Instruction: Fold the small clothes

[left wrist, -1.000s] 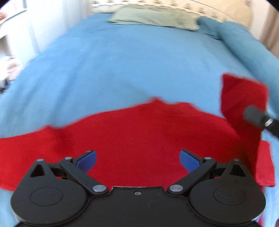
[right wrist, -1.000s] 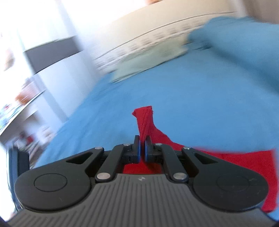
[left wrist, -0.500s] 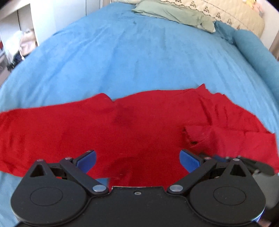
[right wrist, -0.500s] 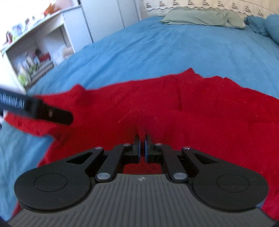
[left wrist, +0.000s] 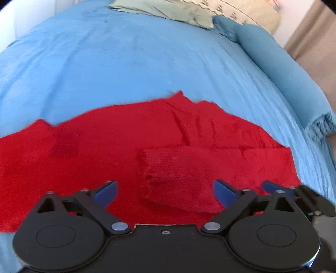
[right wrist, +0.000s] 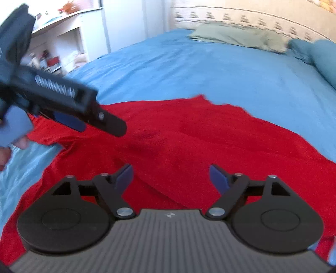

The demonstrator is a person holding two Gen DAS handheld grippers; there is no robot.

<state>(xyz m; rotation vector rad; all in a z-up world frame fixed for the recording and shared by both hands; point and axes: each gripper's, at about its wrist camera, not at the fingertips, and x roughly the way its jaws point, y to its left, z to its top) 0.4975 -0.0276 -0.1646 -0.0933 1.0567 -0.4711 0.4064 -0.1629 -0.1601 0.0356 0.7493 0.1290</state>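
Observation:
A red garment [left wrist: 130, 147] lies spread on the blue bed cover [left wrist: 130, 63], its right sleeve [left wrist: 210, 166] folded in over the body. My left gripper [left wrist: 166, 192] is open and empty, low over the garment's near edge. My right gripper [right wrist: 171, 176] is open and empty over the same red garment [right wrist: 189, 136]. The left gripper also shows in the right wrist view [right wrist: 73, 113] at the left, above the garment's left part. The right gripper's tips show at the left wrist view's lower right [left wrist: 294, 195].
A green pillow [left wrist: 166, 10] and a rolled blue blanket [left wrist: 279, 63] lie at the bed's far end, by a patterned headboard [right wrist: 252, 16]. White shelves with small items [right wrist: 52, 52] stand left of the bed. The bed's edge drops off at the right.
My right gripper carried the sleeve across onto the garment's body, then opened and let it go. The left gripper stayed open and shifted slightly.

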